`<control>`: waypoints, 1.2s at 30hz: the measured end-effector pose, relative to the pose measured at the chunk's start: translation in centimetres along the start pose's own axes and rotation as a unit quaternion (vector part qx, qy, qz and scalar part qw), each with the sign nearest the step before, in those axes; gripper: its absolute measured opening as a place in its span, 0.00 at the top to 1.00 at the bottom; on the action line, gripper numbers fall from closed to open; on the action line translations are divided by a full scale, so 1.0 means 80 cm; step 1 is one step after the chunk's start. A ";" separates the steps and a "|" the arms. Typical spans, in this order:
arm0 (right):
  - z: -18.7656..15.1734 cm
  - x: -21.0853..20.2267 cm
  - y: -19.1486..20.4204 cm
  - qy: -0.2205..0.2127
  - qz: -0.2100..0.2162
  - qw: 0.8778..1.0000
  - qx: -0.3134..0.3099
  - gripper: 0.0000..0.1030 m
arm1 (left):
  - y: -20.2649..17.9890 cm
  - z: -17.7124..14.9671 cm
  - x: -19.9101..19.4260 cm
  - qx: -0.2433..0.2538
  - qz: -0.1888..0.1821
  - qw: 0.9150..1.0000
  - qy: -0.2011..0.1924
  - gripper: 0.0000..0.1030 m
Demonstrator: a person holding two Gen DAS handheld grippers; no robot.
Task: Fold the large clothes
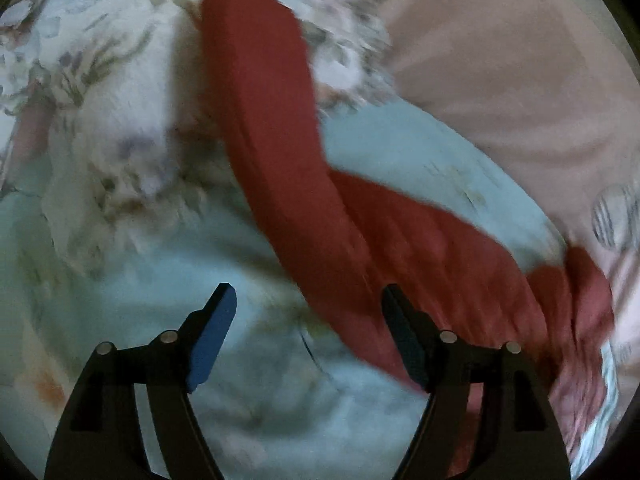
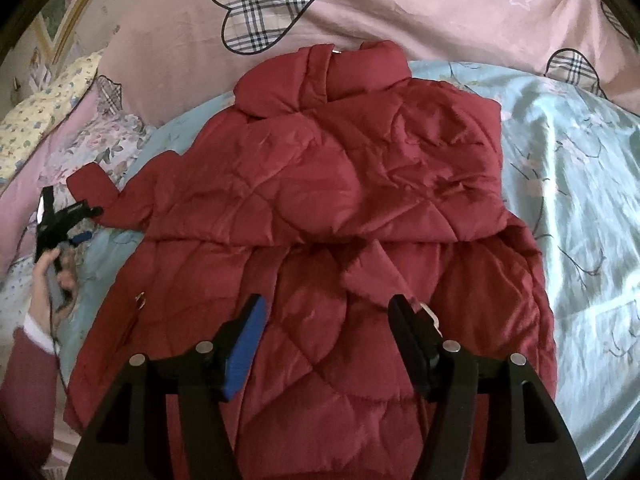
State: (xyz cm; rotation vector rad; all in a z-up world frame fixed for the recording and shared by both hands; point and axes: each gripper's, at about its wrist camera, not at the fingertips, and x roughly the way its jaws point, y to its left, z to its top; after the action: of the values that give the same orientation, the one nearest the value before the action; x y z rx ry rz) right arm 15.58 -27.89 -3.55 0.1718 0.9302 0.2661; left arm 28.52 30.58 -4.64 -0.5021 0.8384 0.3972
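Red jacket (image 2: 320,208) spread on the bed (image 2: 580,184) — folding underway.
Both claws spread, pinching nothing — left gripper (image 1: 306,332) beside the outstretched sleeve (image 1: 260,92), right gripper (image 2: 326,340) over the hem.

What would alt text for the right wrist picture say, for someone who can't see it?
A red quilted jacket lies spread on a pale blue floral bedsheet, one sleeve stretched left. The open right gripper hovers above its lower half; at far left a hand holds the left gripper.

bedsheet (image 2: 580,184) free right, jacket (image 2: 340,184) central — duvet (image 2: 400,8) behind
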 end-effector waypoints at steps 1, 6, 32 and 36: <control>-0.001 -0.003 0.000 0.000 0.000 1.000 -0.001 0.37 | 0.002 0.013 0.006 -0.006 0.004 1.000 -0.003 0.27; -0.007 -0.013 0.001 -0.004 -0.002 1.000 -0.001 0.37 | -0.006 0.049 0.018 -0.010 0.004 1.000 -0.016 0.29; -0.014 -0.025 -0.010 -0.016 0.017 0.999 0.035 0.37 | -0.148 -0.055 -0.115 0.110 -0.207 0.971 -0.044 0.91; -0.015 -0.028 -0.018 -0.019 0.022 0.999 0.044 0.37 | -0.195 -0.075 -0.128 0.149 -0.232 0.960 -0.040 0.91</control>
State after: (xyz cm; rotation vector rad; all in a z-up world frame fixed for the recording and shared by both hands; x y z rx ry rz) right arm 13.57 -29.90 -2.87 0.2781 0.9010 0.2621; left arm 26.78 13.14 4.08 -0.3819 0.6613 -0.1408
